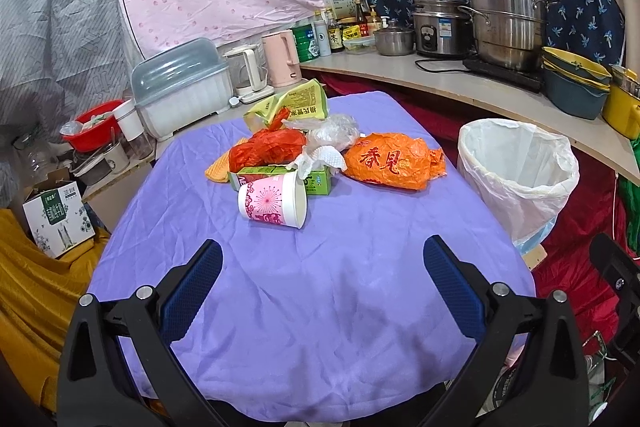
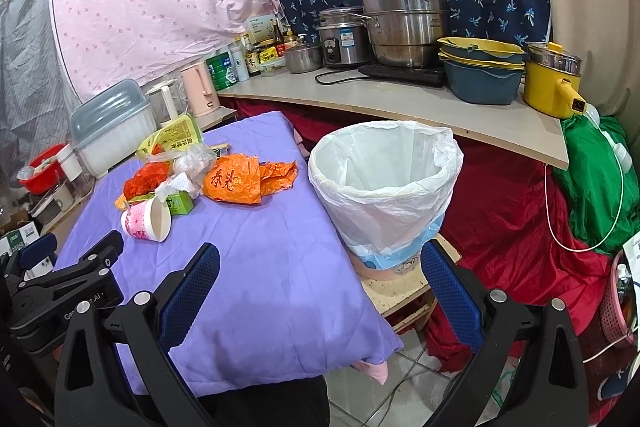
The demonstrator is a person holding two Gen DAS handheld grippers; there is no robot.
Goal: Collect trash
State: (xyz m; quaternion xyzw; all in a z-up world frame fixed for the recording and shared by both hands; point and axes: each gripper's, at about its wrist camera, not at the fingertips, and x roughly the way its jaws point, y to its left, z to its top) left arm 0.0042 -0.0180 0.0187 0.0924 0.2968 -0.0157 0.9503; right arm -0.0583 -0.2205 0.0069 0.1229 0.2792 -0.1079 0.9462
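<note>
Both tools gape empty; the cup point(image 1: 273, 201) lies on its side dead ahead of the left tool point(image 1: 322, 267), the bin point(image 1: 516, 171) to its right, the right tool point(image 2: 320, 269) further off.

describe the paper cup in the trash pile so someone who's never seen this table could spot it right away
Start at the purple cloth covering the table, then find the heap of trash at its middle. The paper cup lies on its side at the pile's near edge, against a green carton. It is the only rigid white cup, printed with pink floral patterns, while its neighbours are crumpled bags and tissue.
</note>
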